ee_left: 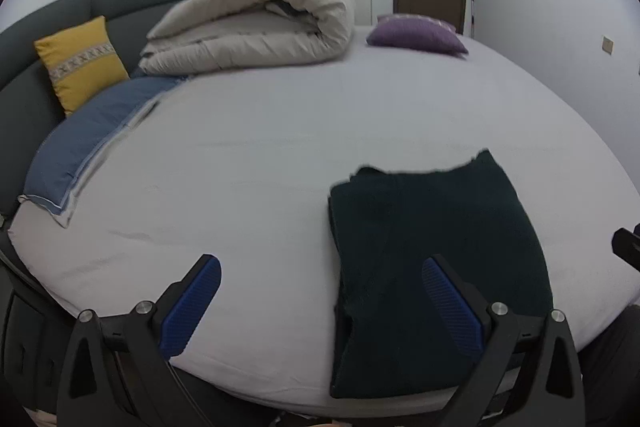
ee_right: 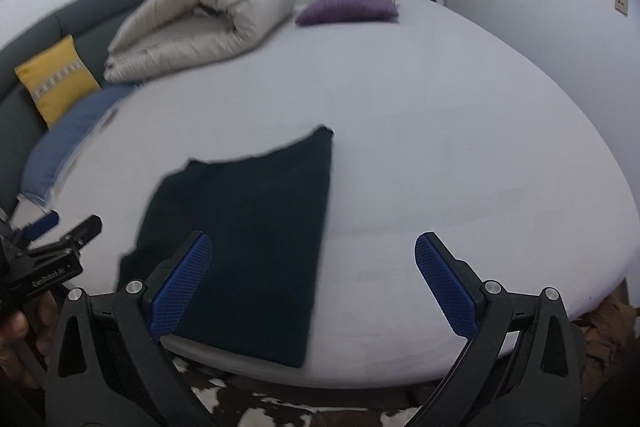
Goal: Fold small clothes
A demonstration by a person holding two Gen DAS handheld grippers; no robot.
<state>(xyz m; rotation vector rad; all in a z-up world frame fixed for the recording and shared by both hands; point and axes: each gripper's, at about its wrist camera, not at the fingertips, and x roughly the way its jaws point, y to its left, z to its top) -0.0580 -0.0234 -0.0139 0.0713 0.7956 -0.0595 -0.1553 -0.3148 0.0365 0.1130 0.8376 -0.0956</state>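
Note:
A dark, folded garment (ee_left: 436, 247) lies flat on the white bed sheet (ee_left: 260, 167) near the front edge. It also shows in the right wrist view (ee_right: 252, 239). My left gripper (ee_left: 320, 299) is open and empty, above the bed's front edge, with its right finger over the garment's left part. My right gripper (ee_right: 312, 275) is open and empty, with its left finger over the garment and its right finger over bare sheet. The left gripper also shows at the left edge of the right wrist view (ee_right: 52, 239).
A rolled beige duvet (ee_left: 256, 27) lies at the back of the bed. A purple cushion (ee_left: 416, 35) lies at the back right. A yellow cushion (ee_left: 80, 63) and a blue pillow (ee_left: 92, 143) lie at the left by the dark headboard (ee_left: 32, 39). White wardrobes and a brown door stand behind.

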